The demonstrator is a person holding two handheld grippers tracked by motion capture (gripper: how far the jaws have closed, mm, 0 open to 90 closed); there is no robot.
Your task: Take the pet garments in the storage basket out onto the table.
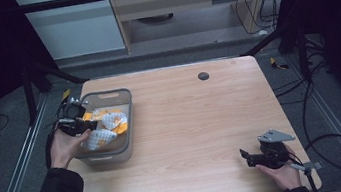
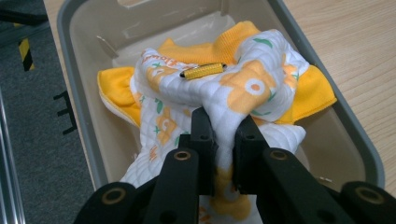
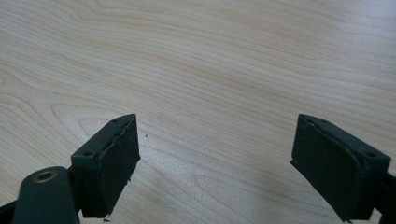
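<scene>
A quilted white cloth with orange and green prints [image 2: 243,88] lies crumpled in a grey plastic bin [image 1: 123,98] at the table's left side, over an orange cloth [image 2: 219,46]. My left gripper [image 2: 224,126] is shut on a fold of the white cloth inside the bin; in the high view it [image 1: 89,125] reaches in from the bin's left rim. A small yellow ribbed tag [image 2: 202,71] sits on top of the cloth. My right gripper [image 3: 215,149] stands open over bare wood, and in the high view it [image 1: 248,158] rests near the table's front right.
The bin's grey wall [image 2: 327,93] rises on both sides of the cloth. A dark round grommet [image 1: 203,75] sits at the far middle of the wooden table [image 1: 197,122]. Cables [image 1: 338,153] trail off the right edge, and metal rails run along both sides.
</scene>
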